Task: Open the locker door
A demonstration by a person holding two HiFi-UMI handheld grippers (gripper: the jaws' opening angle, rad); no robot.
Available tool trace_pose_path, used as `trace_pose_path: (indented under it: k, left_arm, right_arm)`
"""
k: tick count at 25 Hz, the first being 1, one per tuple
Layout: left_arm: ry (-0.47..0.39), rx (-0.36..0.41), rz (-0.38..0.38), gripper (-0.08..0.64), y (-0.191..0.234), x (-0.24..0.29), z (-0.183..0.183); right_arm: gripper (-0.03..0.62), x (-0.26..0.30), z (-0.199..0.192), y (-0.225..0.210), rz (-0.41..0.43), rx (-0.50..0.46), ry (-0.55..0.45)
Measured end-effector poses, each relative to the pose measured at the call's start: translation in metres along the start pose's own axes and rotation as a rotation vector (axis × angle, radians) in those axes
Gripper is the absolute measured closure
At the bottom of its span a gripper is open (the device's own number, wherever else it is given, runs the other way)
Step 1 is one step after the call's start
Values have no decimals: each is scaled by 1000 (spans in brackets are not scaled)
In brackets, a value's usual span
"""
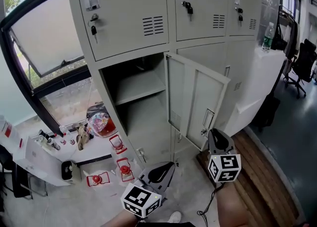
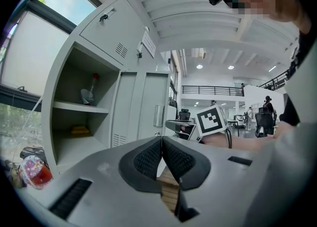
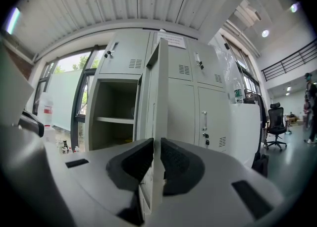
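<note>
Locker door [image 1: 198, 99] is the lower-left one in the bank. It's swung roughly halfway out, inner face showing, hinge side at the compartment's right edge, free edge w/ the latch plate [image 1: 208, 119] pointing at the person. Compartment behind it is open, w/ a shelf [image 1: 138, 86] across the middle.

Right gripper [image 1: 218, 137] is down at the free edge. In the right gripper view the jaws are narrow and pinched on the thin sheet edge of the door [image 3: 157, 107], pads either side of it.

IMO the rest is just more swing. Tips:
- follow the arc round the hinge, don't drag straight back, or the edge will prob slide out of the pads
- let the wrist turn w/ the panel so the pads sit flat on the metal
- go slow, since thin sheet gives little to grip and may flex
- watch the neighbour locker [image 1: 247, 87] on the hinge side, that's where the door would stop

Left gripper [image 1: 168, 165] hangs low in front of the opening, jaws closed together on nothing, tips touching. Best parked out of the door's path, and clear of the red bits on the floor [image 1: 124, 169].
</note>
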State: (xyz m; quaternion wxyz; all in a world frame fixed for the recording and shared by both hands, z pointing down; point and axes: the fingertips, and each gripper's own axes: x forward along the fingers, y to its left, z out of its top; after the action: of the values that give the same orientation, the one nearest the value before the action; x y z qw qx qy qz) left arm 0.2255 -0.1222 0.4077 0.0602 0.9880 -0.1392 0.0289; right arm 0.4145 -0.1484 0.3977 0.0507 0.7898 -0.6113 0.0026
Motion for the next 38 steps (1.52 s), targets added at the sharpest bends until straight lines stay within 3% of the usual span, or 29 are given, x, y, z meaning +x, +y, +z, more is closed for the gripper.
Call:
trace_pose_path:
  k: [4,8,17,23,38]
  left_arm:
    - [-8,-2,38,543,10,-16,0]
    - [-21,-11,65,543,21,-36,1]
    - [-32,-33,90,543,44,-103,-3]
    - [-23,15,121,543,55,-148,-14]
    - [-37,-24,92,543,38,-237,-35]
  right_arm:
    - [517,-10,-1,3,-31,16,-15]
    - [538,-16,0,29,7,21,-10]
    - [538,-43,6,142,162,10,9]
    - [538,-76,4,201,202,37,20]
    - [538,-163,-6,298,248,27,49]
